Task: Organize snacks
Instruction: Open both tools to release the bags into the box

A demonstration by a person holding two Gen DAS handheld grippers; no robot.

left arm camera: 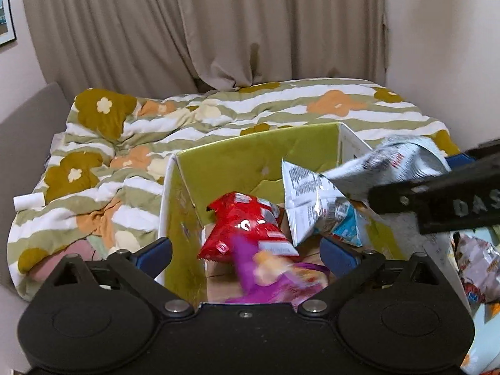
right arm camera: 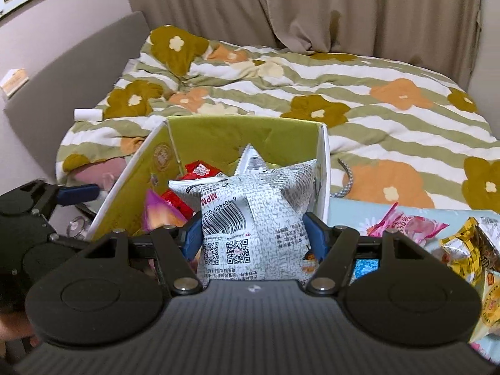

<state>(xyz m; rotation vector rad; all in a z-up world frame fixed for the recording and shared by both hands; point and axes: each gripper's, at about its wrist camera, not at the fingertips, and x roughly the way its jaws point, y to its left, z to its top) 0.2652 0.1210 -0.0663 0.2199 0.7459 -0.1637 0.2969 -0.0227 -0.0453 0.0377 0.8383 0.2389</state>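
Observation:
An open green-lined cardboard box stands in front of the bed; it also shows in the right wrist view. Inside lie a red snack bag, a silver bag and a blurred purple bag between my left gripper's wide-open jaws. My left gripper is open above the box. My right gripper is shut on a silver-white snack bag with a barcode, held over the box's right side. That bag also shows in the left wrist view. The purple bag and the red bag show behind it.
A flowered duvet covers the bed behind the box. Right of the box, a light blue surface holds a pink bag, yellow bags and others. A white roll lies at the bed's left edge.

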